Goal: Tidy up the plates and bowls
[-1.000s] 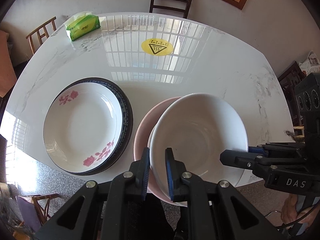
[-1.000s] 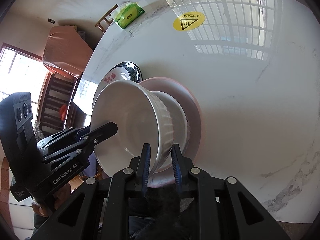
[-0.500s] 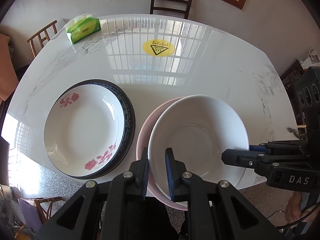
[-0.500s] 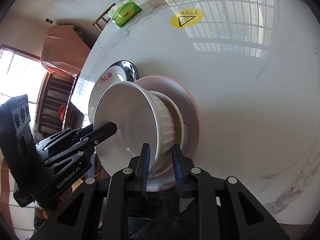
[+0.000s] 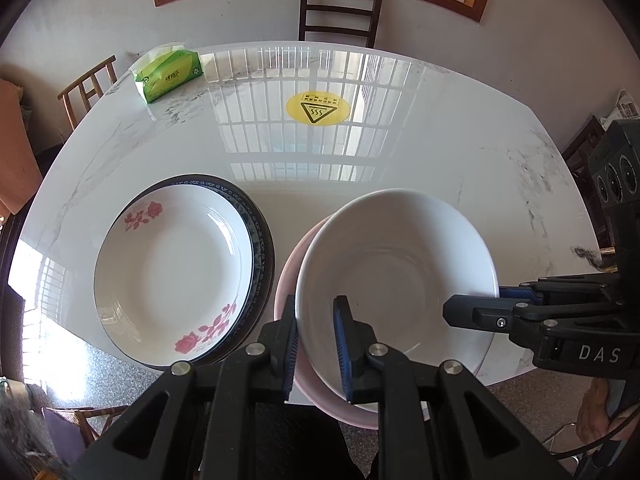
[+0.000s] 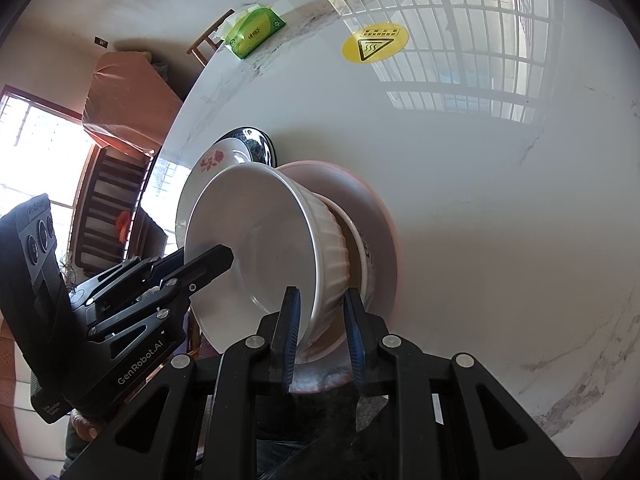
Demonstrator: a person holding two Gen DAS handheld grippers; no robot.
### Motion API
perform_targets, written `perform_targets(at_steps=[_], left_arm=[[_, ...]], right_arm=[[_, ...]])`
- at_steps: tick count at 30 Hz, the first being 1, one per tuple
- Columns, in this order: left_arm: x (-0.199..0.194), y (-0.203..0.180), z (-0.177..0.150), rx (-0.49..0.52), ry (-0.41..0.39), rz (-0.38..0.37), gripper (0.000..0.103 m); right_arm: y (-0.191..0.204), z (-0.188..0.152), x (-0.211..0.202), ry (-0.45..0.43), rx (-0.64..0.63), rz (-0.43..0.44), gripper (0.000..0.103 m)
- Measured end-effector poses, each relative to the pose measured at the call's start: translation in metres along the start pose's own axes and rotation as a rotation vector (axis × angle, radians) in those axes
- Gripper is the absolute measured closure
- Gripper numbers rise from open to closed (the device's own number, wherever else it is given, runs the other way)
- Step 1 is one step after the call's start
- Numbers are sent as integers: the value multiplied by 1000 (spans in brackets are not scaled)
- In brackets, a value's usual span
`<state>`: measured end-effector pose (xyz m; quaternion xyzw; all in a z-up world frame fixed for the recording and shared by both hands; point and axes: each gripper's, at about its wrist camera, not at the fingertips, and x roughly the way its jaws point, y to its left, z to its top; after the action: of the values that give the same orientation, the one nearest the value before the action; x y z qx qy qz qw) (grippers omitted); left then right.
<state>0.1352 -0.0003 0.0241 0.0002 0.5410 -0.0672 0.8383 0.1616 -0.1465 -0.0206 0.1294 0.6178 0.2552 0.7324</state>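
Observation:
A large white ribbed bowl (image 5: 396, 272) sits in a stack over a smaller bowl (image 6: 366, 252) on a pink plate (image 5: 288, 292) near the table's front edge. My left gripper (image 5: 316, 344) is shut on the white bowl's near rim. My right gripper (image 6: 320, 332) is shut on the same bowl's (image 6: 264, 248) right rim, and shows in the left wrist view (image 5: 476, 308). To the left, a white rose-patterned plate (image 5: 172, 280) lies on a dark blue-rimmed plate (image 5: 262, 240).
The white marble table (image 5: 400, 160) carries a green tissue pack (image 5: 168, 74) at the back left and a yellow warning sticker (image 5: 318, 109). Wooden chairs (image 5: 340, 12) stand behind the table. The table's near edge runs just under the stack.
The white bowl has levelled and come down onto the stack over the pink plate. Both grippers stay shut on its rim.

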Motion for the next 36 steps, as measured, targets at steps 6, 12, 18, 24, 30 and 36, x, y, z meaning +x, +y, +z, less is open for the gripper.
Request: perform_targets(at_steps=[6,12,18,24,30,36], left_arm=[[-4,3,1,2,-24,-4,86],[-14,3,3,7,-60,-10,84],[-21,5,0,7,-87,-7,82],[-22,18,-7,-31,-90,-17,81],[-15,29,-15,-66,-68,-24,81],[-11,29,-23,-55,-59,-10,78]], right_arm=[[-2,0,0,-13,4,19,80],[-2,1,-5,-33,-5,12,73],[-7,3,-8,-49,11,47,71],[-14,0,-15,-122,25,65,71],[5,1,-25,-207,-83,-25,85],[14,6,-23,-228,-127,-69,91]])
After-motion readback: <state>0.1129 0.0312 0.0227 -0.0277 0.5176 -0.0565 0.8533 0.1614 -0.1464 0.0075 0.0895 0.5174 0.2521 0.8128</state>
